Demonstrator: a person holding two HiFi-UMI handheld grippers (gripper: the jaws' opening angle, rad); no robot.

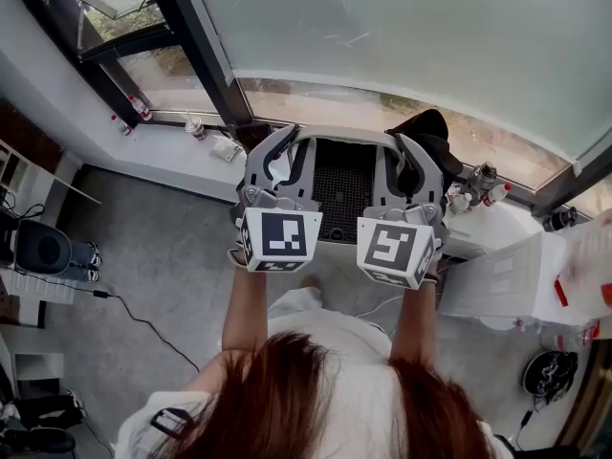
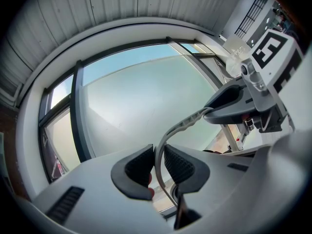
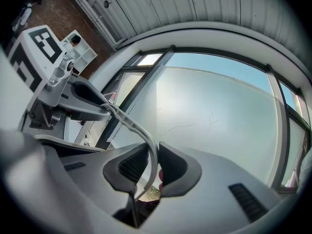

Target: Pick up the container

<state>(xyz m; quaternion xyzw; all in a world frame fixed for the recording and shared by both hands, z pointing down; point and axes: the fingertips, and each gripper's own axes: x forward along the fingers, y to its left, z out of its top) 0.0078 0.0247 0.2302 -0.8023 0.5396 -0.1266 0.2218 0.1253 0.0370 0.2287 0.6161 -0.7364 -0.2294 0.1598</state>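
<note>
The container (image 1: 342, 187) is dark and perforated inside, with a thin grey rim (image 1: 344, 131) arching across its far side. It hangs in the air in front of me, between both grippers. My left gripper (image 1: 287, 156) is shut on the rim's left end; in the left gripper view its ribbed pads (image 2: 138, 166) pinch the thin grey band (image 2: 183, 126). My right gripper (image 1: 406, 161) is shut on the rim's right end, where its pads (image 3: 134, 164) clamp the same band (image 3: 127, 122). Both grippers point level toward the window.
A large frosted window pane (image 1: 411, 36) fills the view ahead, with dark frame posts (image 1: 196, 41). Small bottles (image 1: 194, 125) stand on the sill, and more bottles (image 1: 483, 189) at the right. A white table (image 1: 507, 275) is at the right, and a cable (image 1: 134, 318) lies on the floor.
</note>
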